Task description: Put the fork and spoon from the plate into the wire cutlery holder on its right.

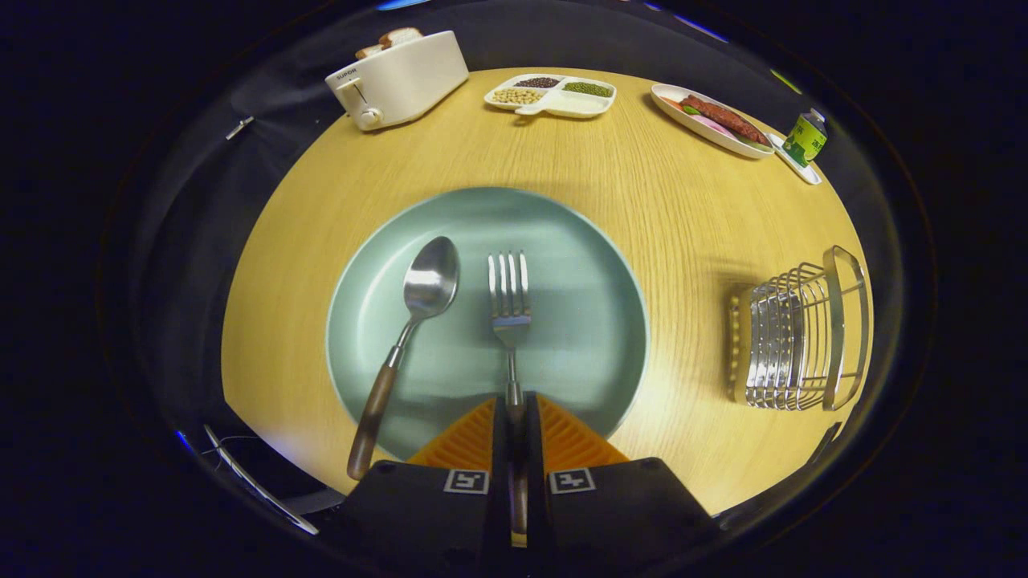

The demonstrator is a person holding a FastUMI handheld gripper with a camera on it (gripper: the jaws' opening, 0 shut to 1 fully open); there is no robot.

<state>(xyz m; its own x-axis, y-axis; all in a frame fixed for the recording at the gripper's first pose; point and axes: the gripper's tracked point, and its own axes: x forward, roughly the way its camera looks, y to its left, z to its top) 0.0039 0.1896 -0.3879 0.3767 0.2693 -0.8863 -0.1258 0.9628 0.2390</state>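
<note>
1. Right now the hand-held gripper [515,417] is closed down narrow on the fork [509,309] — both fingers pressed against its handle, which runs back between them.
2. Fork's long axis lines up with the fingers: tines point straight ahead, away from the gripper, head resting on the blue-green plate [578,321].
3. Spoon [405,337] lies on the same plate, just left of the fork, bowl ahead and brown handle angled back-left over the plate's near rim — free, not touched.
4. Key relation — wire cutlery holder [799,333] stands on the tabletop [691,217] to the right of the plate, apart from it, off to the right of the fingers.
5. Judgement: the fork looks gripped but not clearly lifted; the coming move would be up, then sideways right, with the fork tipped from lying flat to go down into the holder's open top.
6. Risk, as a guess: thin handle could pivot in the narrow grip during the tilt.
7. Far side: toaster [397,76], divided tray [554,95], food dish [711,119] — well clear of the path.
</note>
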